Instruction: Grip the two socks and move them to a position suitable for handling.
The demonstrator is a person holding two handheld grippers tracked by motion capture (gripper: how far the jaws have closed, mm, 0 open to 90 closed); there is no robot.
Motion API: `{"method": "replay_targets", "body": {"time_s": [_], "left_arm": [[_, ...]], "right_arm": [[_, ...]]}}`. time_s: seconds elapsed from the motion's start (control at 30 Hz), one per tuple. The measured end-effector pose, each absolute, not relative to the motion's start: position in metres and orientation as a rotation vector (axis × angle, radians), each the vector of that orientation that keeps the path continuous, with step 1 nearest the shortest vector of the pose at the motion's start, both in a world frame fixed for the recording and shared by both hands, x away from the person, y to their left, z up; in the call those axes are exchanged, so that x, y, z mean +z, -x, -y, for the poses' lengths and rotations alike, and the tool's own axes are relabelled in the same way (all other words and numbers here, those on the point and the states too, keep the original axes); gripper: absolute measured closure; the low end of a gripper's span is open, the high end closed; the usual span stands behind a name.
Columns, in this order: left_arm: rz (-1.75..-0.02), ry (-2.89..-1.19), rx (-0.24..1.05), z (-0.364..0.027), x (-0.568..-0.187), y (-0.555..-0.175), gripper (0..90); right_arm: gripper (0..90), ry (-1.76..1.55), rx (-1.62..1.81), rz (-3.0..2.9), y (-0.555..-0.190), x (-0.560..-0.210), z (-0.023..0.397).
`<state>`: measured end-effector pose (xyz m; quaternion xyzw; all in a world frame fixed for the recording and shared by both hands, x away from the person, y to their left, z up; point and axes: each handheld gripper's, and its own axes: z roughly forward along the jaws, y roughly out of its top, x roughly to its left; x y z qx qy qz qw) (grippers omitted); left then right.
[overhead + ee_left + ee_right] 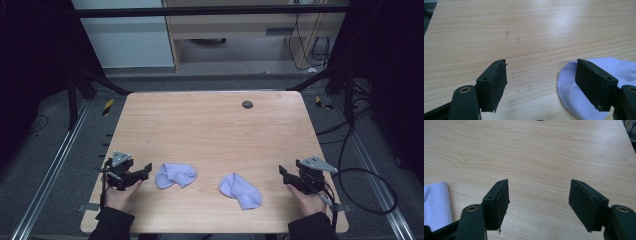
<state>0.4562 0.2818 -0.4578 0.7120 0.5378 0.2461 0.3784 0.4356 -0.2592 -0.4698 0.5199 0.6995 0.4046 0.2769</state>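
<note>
Wide view first: the pale wooden desk (210,125) with rounded corners, a small dark round grommet (247,104) near its far edge. On the near half lie two light lavender fabric socks, well apart from each other. The left sock (175,175) is folded over on itself, close to the left hand; the right sock (241,191) lies flatter, angled toward the near edge, closer to the middle than to the right hand.

Now the tools. The left hand-held gripper (146,171), black with a grey three-cornered plate on top, points inward at the left sock, its jaws spread wide with nothing between them; in the left gripper view one pad stands over the sock's rounded edge (571,95) but I can't say it touches. The right hand-held gripper (283,174) is also spread and empty, bare wood between its jaws in the right gripper view, a strip of sock (436,205) off to the side.

This looks like the very start: both socks untouched, both hands poised at the desk's sides. Next move, I'd judge, calls for each gripper to slide inward and low, get one pad under a fabric edge, then close; thin cloth flat on wood could easily slip the pinch.
</note>
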Motion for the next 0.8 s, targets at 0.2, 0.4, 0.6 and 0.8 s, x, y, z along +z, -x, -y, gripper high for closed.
{"method": "replay_targets", "body": {"time_s": [0.2, 0.4, 0.6, 0.8], "left_arm": [[-1.319, -1.833, 0.622, -0.267, -0.453, -0.447, 24.3], [-1.261, -1.854, 0.604, -0.249, -0.448, -0.44, 24.6], [-1.227, -1.889, 0.594, -0.232, -0.447, -0.436, 25.0], [-1.208, -1.896, 0.589, -0.219, -0.447, -0.433, 27.0]], "right_arm": [[35.1, -1.383, 1.086, -1.895, -0.433, -0.468, 0.255], [36.2, -1.336, 1.08, -1.94, -0.429, -0.461, 0.245], [36.9, -1.318, 1.105, -1.965, -0.427, -0.455, 0.236], [38.8, -1.289, 1.12, -2.012, -0.426, -0.453, 0.224]]}}
